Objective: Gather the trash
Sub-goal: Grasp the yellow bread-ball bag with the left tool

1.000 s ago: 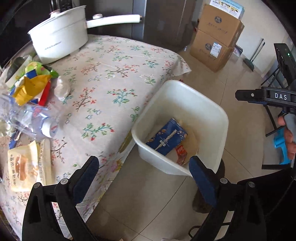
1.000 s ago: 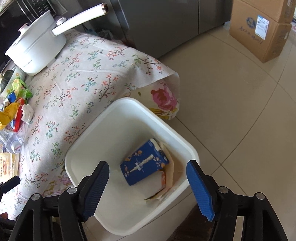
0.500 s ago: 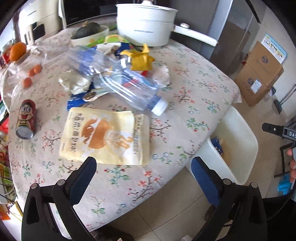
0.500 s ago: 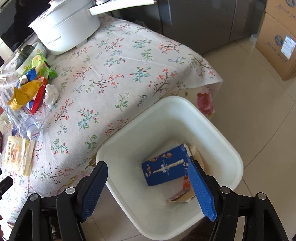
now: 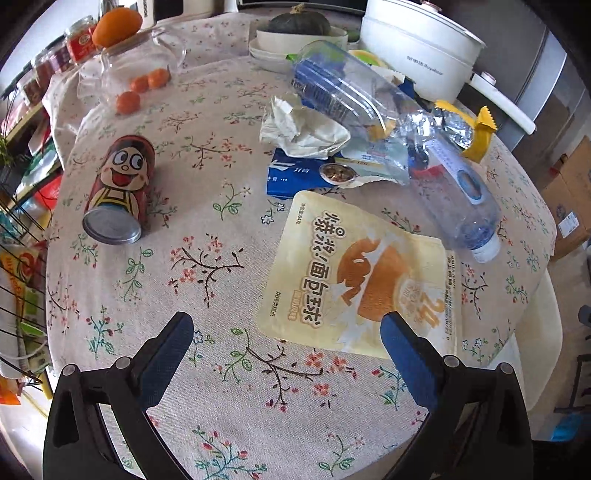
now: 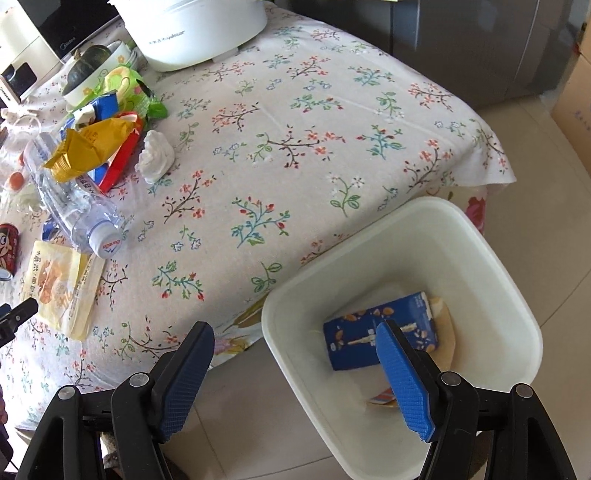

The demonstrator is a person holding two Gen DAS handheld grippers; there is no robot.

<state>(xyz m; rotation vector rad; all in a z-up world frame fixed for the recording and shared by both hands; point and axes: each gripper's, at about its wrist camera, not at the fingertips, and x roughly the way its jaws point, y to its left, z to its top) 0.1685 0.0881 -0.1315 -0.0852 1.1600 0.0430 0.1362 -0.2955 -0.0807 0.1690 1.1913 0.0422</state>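
Note:
My left gripper (image 5: 288, 350) is open and empty above the floral table, just short of a cream bread packet (image 5: 362, 284). Behind the packet lie a crushed clear bottle (image 5: 399, 129), a crumpled tissue (image 5: 299, 129), a blue wrapper (image 5: 291, 173), a yellow wrapper (image 5: 476, 136) and a red cartoon can (image 5: 118, 188) on its side. My right gripper (image 6: 295, 369) is open and empty over the near rim of a white bin (image 6: 498, 266) on the floor. A blue carton (image 6: 380, 328) and scraps lie inside the bin. The bottle (image 6: 74, 210) and packet (image 6: 59, 288) also show at the left.
A white pot (image 5: 417, 44) stands at the table's back, beside a bowl with a dark squash (image 5: 299, 26). Oranges (image 5: 129, 99) and jars (image 5: 77, 40) are at the far left. A white crumpled wad (image 6: 155, 155) lies mid-table. Cardboard boxes (image 5: 569, 199) stand on the tiled floor.
My left gripper swung from over the bin to over the table and closed in on the bread packet. My right gripper drifted back toward the bin's near rim. Both stayed open.

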